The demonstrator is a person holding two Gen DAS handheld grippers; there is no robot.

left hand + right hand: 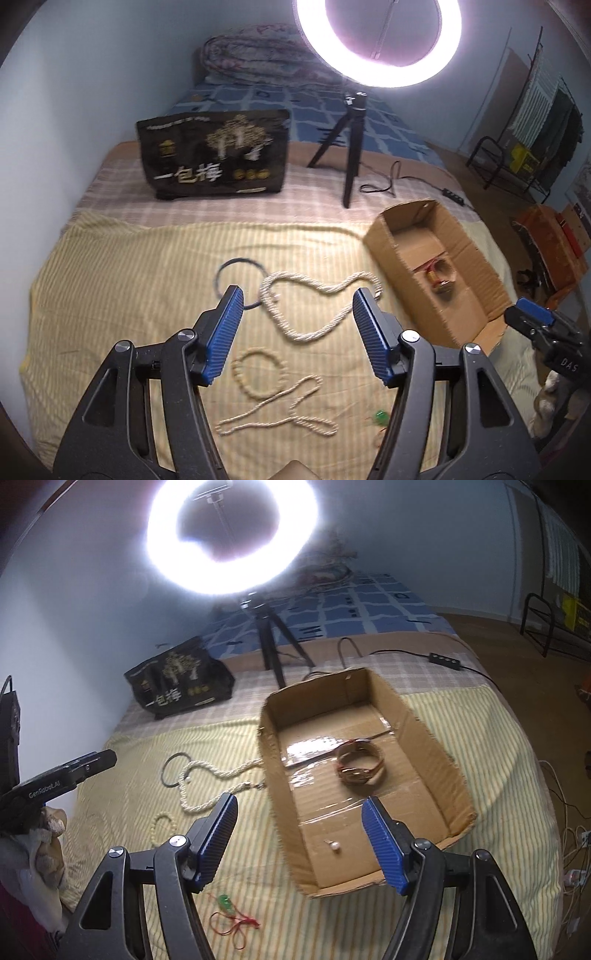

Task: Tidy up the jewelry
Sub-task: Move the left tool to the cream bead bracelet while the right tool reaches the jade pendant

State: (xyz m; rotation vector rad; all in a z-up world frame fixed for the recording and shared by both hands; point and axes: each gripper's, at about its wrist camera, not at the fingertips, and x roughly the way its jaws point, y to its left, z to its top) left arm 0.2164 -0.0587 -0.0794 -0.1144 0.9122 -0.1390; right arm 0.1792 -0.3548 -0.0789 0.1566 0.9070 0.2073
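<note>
Your left hand-held gripper (298, 306) hangs released over the thick twisted necklace (314, 306) on the bed (110, 288); your right hand-held gripper (300, 814) is released too, above the near end of the cardboard box (273, 775). Judged limp, light and prone to trailing: pinch one doubled strand. The box wall stands just right; clear it. Open bedding lies left and near.

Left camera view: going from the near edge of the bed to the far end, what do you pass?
Thin cord necklace → small bead bracelet → thick rope necklace → dark ring → black bag → folded quilt.
</note>
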